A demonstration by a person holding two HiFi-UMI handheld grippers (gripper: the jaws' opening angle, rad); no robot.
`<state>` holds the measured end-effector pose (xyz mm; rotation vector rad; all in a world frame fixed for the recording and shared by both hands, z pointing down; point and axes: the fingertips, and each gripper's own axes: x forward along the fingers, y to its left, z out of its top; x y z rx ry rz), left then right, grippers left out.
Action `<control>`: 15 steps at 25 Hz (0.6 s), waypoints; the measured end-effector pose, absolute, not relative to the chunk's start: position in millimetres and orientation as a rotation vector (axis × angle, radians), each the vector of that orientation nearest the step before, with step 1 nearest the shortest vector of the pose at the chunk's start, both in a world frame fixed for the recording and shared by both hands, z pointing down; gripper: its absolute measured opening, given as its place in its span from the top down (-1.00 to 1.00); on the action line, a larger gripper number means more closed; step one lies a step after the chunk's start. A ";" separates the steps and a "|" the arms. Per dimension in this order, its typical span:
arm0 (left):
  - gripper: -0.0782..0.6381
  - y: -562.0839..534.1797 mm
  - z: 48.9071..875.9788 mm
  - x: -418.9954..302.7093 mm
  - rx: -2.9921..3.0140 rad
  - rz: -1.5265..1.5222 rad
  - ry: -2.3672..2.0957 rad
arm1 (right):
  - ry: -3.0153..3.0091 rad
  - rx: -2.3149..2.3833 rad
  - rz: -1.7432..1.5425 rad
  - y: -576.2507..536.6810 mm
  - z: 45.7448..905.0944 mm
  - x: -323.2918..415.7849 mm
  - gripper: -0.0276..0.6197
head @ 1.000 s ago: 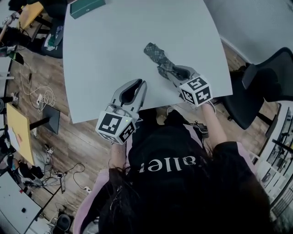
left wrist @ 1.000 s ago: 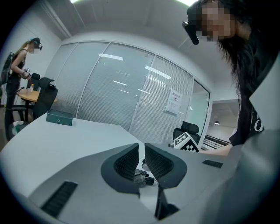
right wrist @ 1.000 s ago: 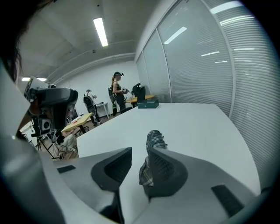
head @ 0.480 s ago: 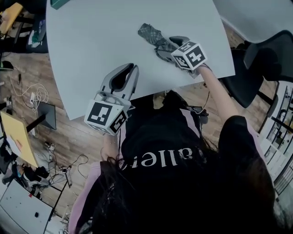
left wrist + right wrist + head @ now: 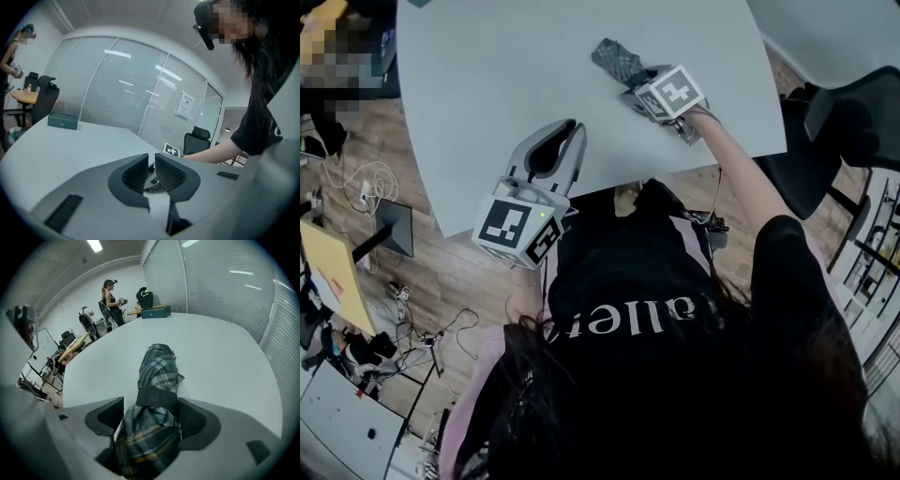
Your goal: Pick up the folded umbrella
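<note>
- The right claw (image 5: 639,84) tips steeply down onto the tabletop (image 5: 506,66). Its jaws are opening, released and not clamped.
- The umbrella (image 5: 617,58) lies flat on the tabletop between those jaws. It is folded, with grey plaid cloth. Its near end sits deep in the claw's throat and its far end points out ahead of the tips.
- In the right gripper view the umbrella (image 5: 158,366) fills nearly the whole gap of the right claw (image 5: 151,405).
- Its dark strap (image 5: 157,397) sits level with the jaw tips.
- The right-hand pad is at the strap's edge; whether it touches cannot be told. A sliver of space shows at the left-hand pad.
- The right claw's marker cube (image 5: 670,94) rides just behind the jaws, with the person's forearm behind it.
- The left claw (image 5: 575,131) is well apart from the umbrella, off to the right claw's left and nearer the person. Its jaws are over the tabletop's near edge.
- The left claw (image 5: 151,158) is clenched and empty; only a thin slit shows between the pads.
- Far ahead of the left claw, to its left, a green box (image 5: 62,120) stands on the tabletop (image 5: 70,140).
- The same box (image 5: 156,312) lies far ahead of the right claw, past the umbrella's tip.
- A black chair (image 5: 853,122) stands off the tabletop, to the right claw's right.
</note>
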<state>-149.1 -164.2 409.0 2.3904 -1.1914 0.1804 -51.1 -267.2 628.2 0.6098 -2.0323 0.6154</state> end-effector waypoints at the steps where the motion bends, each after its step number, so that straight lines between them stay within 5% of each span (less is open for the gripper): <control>1: 0.61 -164.8 408.4 -151.5 2.390 0.176 -1.197 | -2.010 0.614 0.590 -267.4 633.4 -50.5 -0.12; 9: 0.61 -165.7 402.6 -165.3 2.379 0.148 -1.245 | -1.991 0.695 0.515 -270.8 644.7 -43.8 -0.11; 15: 0.61 -164.7 399.5 -162.7 2.382 0.141 -1.259 | -1.989 0.744 0.608 -280.0 644.6 -33.5 0.15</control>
